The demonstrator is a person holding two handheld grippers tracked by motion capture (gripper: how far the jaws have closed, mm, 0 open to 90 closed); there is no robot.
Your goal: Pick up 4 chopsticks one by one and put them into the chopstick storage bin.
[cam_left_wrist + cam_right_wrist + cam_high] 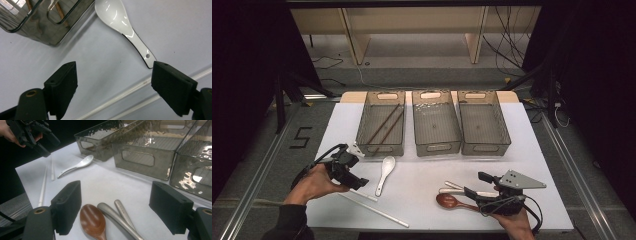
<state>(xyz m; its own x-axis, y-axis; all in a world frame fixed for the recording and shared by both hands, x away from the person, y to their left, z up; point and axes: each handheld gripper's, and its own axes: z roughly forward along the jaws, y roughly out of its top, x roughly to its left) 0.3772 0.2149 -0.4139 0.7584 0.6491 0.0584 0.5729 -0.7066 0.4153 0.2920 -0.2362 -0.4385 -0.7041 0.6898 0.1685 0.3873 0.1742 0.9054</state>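
Left gripper (113, 82) — jaws spread above white chopsticks (130, 91), beside white spoon (125, 27). Right gripper (116, 207) — jaws spread over brown spoon (92, 220).

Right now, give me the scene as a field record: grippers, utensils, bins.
left gripper: open, above the white chopsticks, near the white spoon handle
right gripper: open, over the brown spoon and two metal handles
bins: three grey baskets in a row at the table's far side
left basket: holds brown chopsticks
other two baskets: look empty
table: white surface
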